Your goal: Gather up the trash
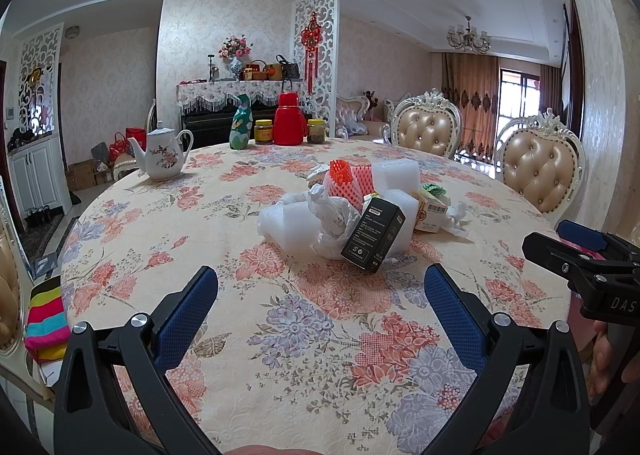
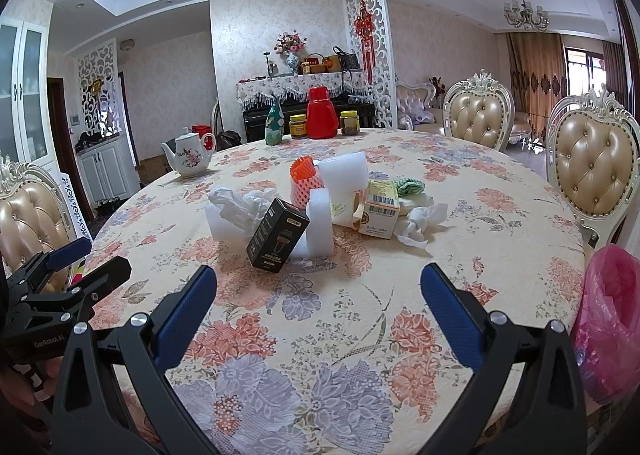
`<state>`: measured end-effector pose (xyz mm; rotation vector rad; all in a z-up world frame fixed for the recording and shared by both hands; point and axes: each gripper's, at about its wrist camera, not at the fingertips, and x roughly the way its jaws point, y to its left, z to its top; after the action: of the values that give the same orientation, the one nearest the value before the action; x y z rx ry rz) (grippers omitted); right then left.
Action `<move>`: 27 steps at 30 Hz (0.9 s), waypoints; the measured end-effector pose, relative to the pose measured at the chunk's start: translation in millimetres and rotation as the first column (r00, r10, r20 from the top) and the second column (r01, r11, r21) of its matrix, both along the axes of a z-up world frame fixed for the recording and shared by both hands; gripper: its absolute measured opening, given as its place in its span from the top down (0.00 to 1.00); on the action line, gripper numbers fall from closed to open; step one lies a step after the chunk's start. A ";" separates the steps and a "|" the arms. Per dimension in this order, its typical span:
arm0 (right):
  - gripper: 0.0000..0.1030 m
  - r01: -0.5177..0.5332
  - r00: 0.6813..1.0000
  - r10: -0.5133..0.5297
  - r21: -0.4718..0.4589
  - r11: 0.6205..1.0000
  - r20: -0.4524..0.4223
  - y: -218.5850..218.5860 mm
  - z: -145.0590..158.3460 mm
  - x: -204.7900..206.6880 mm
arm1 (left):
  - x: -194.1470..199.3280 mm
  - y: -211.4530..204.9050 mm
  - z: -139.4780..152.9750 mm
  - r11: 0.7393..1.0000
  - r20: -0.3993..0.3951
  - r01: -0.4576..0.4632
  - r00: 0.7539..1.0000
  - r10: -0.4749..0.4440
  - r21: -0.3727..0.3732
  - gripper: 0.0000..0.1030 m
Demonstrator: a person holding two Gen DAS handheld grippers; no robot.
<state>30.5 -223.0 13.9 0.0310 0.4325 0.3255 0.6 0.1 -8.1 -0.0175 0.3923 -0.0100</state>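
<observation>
At the far left of the round table (image 2: 520,279), covered in a floral cloth, stood a white teapot (image 2: 191,156) painted with pink blossoms, and further along the back edge a green bottle (image 2: 275,125), a yellow-lidded jar (image 2: 298,126), a red thermos (image 2: 322,113) and a second jar (image 2: 349,123) sat in a row. My left gripper (image 1: 321,289) hung above the near part of the cloth with its blue pads spread wide and nothing between them. The trash lay heaped near the middle of the table, well ahead of both my grippers: a crumpled white plastic bag (image 2: 240,202) on a white foam block at the left of the heap, then a black carton (image 2: 277,234) tilted against an upright foam piece (image 2: 320,221), with an orange fruit net (image 2: 304,183) and a bigger foam block (image 2: 345,171) behind them. To the right of those lay a pale cardboard box (image 2: 380,213) with a barcode label, a green net (image 2: 410,187) behind it, and a wad of white tissue (image 2: 420,221) touching the box's right side. My right gripper (image 2: 319,289) was likewise wide open and empty over the near cloth. At the far right, just off the table's edge, a pink plastic bag (image 2: 610,319) stood open beside two cream tufted chairs (image 2: 592,171).
</observation>
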 end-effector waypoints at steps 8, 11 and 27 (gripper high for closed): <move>0.04 0.000 1.000 0.000 0.008 1.000 -0.001 3.2 -1.0 -1.1 | 0.0 0.3 0.0 1.000 -0.001 -0.001 1.000 0.001 -0.001 0.06; 0.04 0.001 1.000 -0.001 0.015 1.000 -0.003 4.0 -1.4 -1.2 | -2.2 1.5 1.4 1.000 0.005 -0.004 1.000 0.004 0.000 0.06; 0.04 -0.009 0.992 0.017 0.069 0.998 -0.123 51.9 -23.1 69.4 | 33.6 58.7 -9.3 0.996 -0.041 -0.084 0.996 0.084 -0.005 0.06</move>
<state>99.9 -171.1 -9.2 0.1158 0.5448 0.3525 34.2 58.7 -17.4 -0.0407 0.4323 0.0726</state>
